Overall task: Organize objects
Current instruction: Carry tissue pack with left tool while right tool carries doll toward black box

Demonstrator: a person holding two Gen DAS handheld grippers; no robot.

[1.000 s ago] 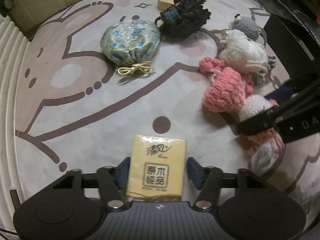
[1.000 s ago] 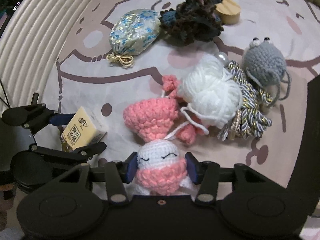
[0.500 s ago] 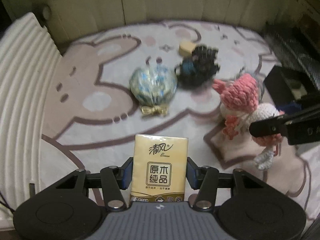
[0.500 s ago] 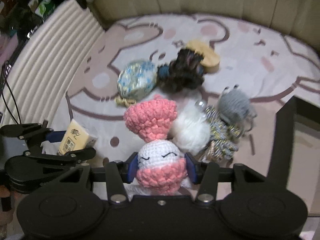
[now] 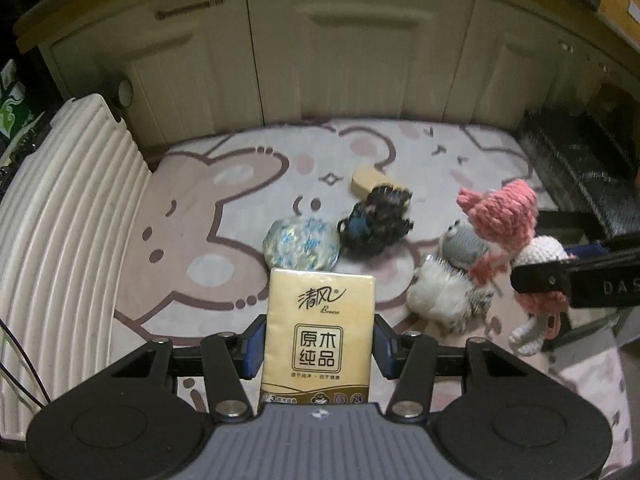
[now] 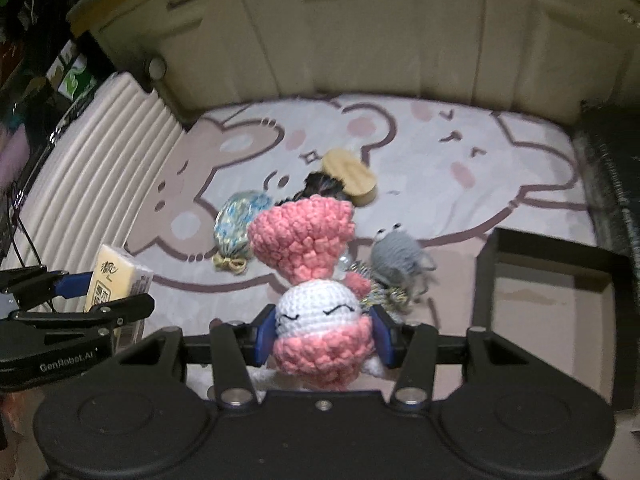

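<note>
We see a glossy film-wrapped tissue pack (image 5: 320,332) at lower centre, pinched by the matt black plastic left claw (image 5: 320,344). The doll (image 6: 320,320) in the right claw (image 6: 324,340) is nubbly pink and white crochet yarn. Mid-frame lie a shiny brocade pouch (image 5: 302,244), a smooth wooden block (image 6: 352,176), and a soft printed cloth mat (image 6: 460,168).

Tissue pack (image 5: 320,336) between the left pads: golden yellow, dark lettering. Doll (image 6: 316,316) in the right tool: white face, pink hat and body. Ahead lay a blue-floral pouch (image 5: 302,244), grey crochet toy (image 6: 394,256), and bunny-printed pink mat (image 5: 192,216).
</note>
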